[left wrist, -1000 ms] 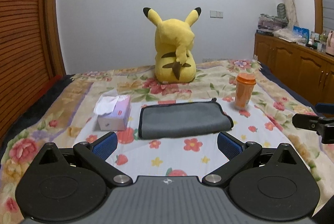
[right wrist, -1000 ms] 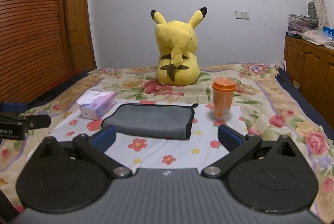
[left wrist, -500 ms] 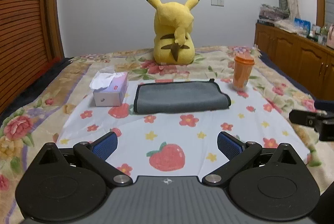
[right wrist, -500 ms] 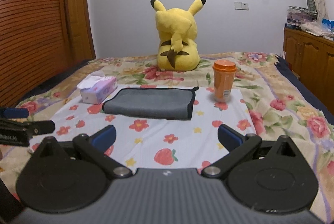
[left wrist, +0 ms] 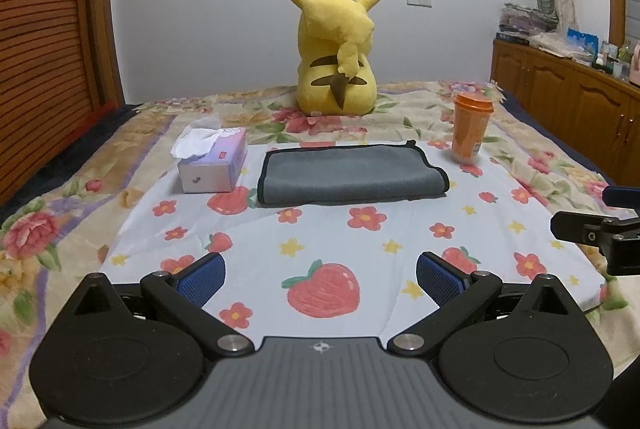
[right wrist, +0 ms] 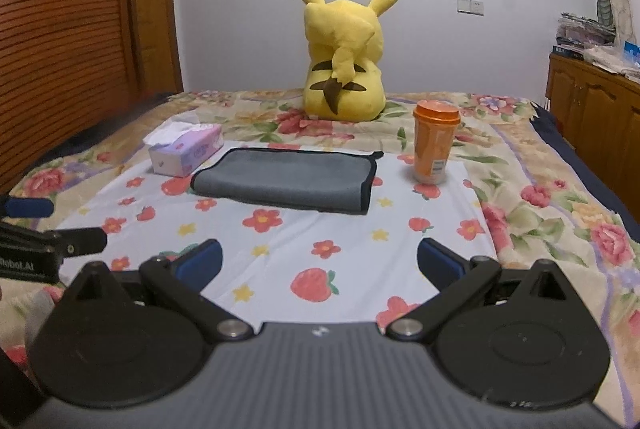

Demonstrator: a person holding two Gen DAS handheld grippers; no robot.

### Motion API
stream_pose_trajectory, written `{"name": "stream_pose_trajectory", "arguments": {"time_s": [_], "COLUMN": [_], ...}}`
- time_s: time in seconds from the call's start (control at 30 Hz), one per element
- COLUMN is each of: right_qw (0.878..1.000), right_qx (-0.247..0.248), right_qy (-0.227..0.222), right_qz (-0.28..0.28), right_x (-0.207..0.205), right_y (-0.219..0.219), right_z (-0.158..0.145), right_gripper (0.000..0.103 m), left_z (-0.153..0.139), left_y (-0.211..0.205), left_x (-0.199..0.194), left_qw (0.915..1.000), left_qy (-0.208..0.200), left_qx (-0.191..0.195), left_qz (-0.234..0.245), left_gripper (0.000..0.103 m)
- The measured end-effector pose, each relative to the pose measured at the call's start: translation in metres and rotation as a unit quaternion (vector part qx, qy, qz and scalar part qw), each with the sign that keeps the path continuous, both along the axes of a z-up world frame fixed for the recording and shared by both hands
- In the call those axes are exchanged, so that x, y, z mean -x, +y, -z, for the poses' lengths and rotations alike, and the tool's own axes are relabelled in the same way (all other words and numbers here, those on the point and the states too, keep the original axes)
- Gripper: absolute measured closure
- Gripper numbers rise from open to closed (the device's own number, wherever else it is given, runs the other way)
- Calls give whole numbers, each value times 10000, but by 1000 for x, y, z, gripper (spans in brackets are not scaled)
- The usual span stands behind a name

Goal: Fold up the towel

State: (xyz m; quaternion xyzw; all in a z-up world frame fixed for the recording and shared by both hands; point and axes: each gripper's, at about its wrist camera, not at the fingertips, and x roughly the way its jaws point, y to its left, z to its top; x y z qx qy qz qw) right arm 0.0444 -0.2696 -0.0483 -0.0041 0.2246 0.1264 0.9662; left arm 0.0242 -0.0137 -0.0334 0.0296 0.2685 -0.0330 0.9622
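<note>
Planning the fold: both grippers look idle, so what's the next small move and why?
Probably advance both toward the gray towel: left gripper and right gripper are open, empty, well short of it. It lies flat, already doubled, between tissue box and orange cup.

one towel, one cup, one plush

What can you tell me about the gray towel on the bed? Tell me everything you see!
The gray towel looks soft and fuzzy, with thin black trim along its edges and a tiny black loop at its far right corner. It lies flat, folded over into a wide rectangle, with layered edges showing on its right side. It rests on the white sheet printed with strawberries and flowers, between the tissue box and the orange cup, touching neither. Neither gripper touches it.
</note>
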Motion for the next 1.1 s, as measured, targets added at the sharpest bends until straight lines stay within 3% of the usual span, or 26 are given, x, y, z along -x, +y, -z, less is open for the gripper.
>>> {"name": "stream_pose_trajectory", "arguments": {"time_s": [0.23, 0.5, 1.1], "right_qw": [10000, 9998, 9969], "right_qx": [-7, -85, -225], "right_qy": [-10, -131, -688], "right_qz": [2, 151, 292], "right_x": [2, 6, 17], "right_y": [-2, -8, -15], "right_z": [-1, -4, -12], "right_gripper": [0, 0, 0], "left_z": [-2, -11, -23], "left_y": [3, 3, 4], "left_x": [3, 12, 24], "left_qw": [9999, 9985, 9944], "left_qy": [-104, -533, -1054], "left_qx": [55, 11, 40], "left_qz": [-71, -89, -87], "left_gripper": [0, 0, 0]}}
